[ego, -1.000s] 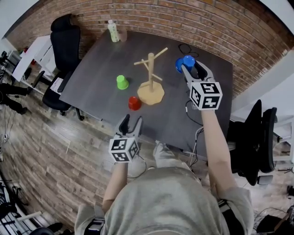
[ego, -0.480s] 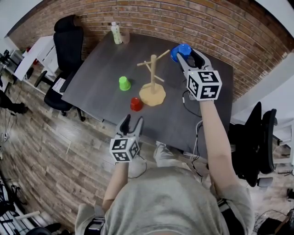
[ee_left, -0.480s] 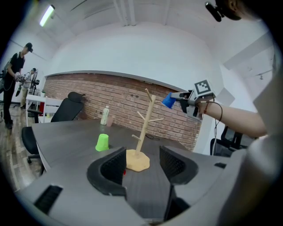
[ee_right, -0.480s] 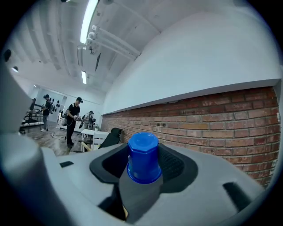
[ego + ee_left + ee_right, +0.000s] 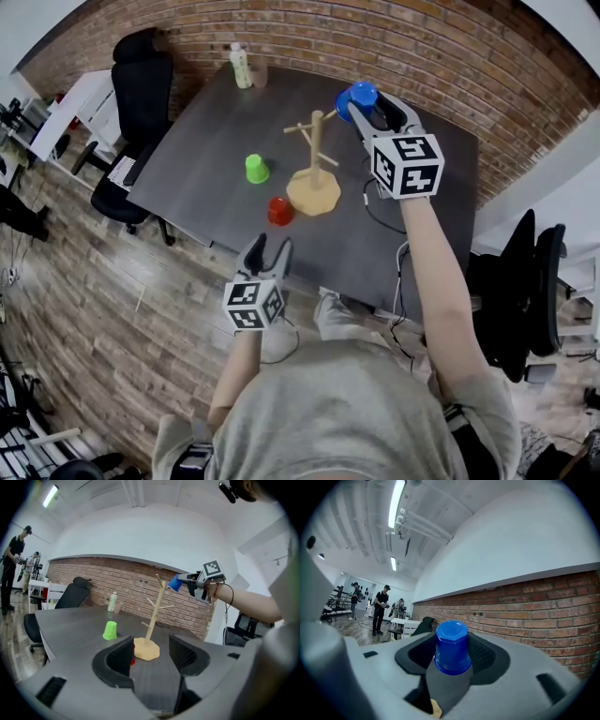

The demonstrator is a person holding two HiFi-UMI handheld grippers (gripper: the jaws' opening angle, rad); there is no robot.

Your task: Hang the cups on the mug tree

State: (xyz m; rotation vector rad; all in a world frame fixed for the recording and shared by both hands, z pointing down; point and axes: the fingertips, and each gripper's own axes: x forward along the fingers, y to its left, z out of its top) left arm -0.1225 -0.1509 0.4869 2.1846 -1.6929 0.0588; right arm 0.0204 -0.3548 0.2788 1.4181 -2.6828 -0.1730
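Observation:
The wooden mug tree (image 5: 314, 167) stands mid-table on its round base. My right gripper (image 5: 361, 101) is raised beside the tree's upper right branch and is shut on a blue cup (image 5: 356, 97). In the right gripper view the blue cup (image 5: 452, 648) sits bottom-up between the two pads. From the left gripper view the blue cup (image 5: 174, 582) hangs just right of the mug tree (image 5: 152, 619) top. A green cup (image 5: 256, 169) and a red cup (image 5: 279, 211) stand upside down left of the base. My left gripper (image 5: 266, 253) hovers open over the table's near edge, holding nothing.
A bottle (image 5: 241, 66) stands at the table's far left corner. A black cable (image 5: 375, 202) trails over the table right of the tree. Office chairs flank the table, one to the left (image 5: 141, 84) and another to the right (image 5: 530, 281). People stand far off in the room.
My right gripper has carried the blue cup leftward and farther back, closer to the tree's upper branch. The left gripper has stayed put.

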